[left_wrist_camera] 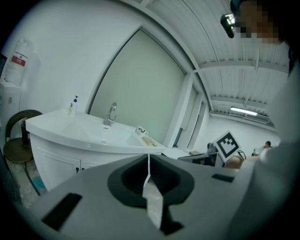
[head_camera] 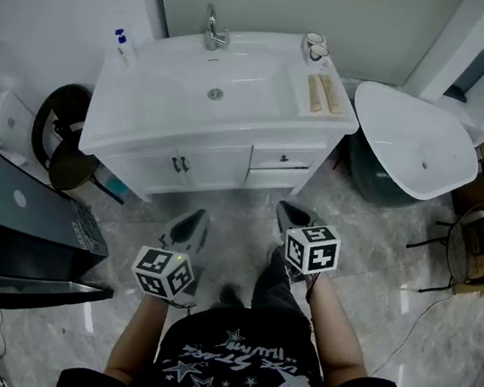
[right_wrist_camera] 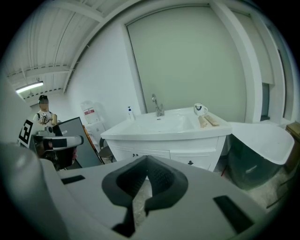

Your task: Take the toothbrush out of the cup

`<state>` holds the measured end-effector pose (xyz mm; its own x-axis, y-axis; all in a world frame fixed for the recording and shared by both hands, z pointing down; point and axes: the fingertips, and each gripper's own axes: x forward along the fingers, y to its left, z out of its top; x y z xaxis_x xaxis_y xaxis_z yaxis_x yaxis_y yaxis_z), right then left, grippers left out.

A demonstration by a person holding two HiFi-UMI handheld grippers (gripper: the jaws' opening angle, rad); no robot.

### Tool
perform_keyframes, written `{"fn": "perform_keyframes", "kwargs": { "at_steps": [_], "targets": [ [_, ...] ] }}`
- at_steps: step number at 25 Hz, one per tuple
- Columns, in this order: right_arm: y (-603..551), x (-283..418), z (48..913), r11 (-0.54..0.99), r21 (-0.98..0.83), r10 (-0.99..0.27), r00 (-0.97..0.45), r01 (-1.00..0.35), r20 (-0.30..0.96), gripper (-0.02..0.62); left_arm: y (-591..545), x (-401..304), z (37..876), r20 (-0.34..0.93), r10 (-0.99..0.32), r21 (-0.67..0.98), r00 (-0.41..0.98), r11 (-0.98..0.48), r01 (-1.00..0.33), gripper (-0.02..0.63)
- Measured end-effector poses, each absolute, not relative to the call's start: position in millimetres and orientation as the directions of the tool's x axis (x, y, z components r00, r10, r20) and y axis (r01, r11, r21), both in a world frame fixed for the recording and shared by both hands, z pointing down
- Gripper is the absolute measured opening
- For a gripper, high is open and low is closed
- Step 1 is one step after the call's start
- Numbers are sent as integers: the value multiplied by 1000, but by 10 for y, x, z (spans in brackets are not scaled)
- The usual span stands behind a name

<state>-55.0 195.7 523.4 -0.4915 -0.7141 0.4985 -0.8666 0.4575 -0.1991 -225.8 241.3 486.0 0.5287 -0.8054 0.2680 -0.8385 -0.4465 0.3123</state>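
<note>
two tools, both clenched and empty: left tool [head_camera: 190, 228] and right tool [head_camera: 296, 216] hang short of the bench [head_camera: 140, 92]. the cup [head_camera: 316, 51] stands at its far right corner, nearer the right tool; the toothbrush is too small to make out.

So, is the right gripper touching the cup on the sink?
Apart. The head view shows the right gripper over the floor, far short of the cup.

The cup [right_wrist_camera: 200, 109] is too small in every view to show its contents; the dark cabinet [head_camera: 13, 217] — cut off at left.
</note>
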Motion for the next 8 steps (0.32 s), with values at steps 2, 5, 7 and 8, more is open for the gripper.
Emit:
{"fn": "perform_keyframes", "kwargs": {
  "at_steps": [2, 5, 7, 8],
  "targets": [
    [1991, -582, 5234, 469, -196, -708, -499, -861, 500, 14, 2430, -2256, 4849, 263, -805, 314, 532, -450, -836, 21],
    [2015, -631, 5234, 476, -190, -706, -501, -859, 500, 14, 2449, -2264, 4845, 260, -804, 315, 535, -453, -834, 21],
    [2017, -670, 5222, 476, -193, -707, -504, -858, 496, 14, 2452, -2273, 4838, 258, -803, 319, 538, -455, -832, 21],
    [2017, -691, 5214, 477, -195, -707, -506, -857, 494, 14, 2453, -2277, 4834, 256, -802, 321, 539, -456, -830, 21]
  ]
}}
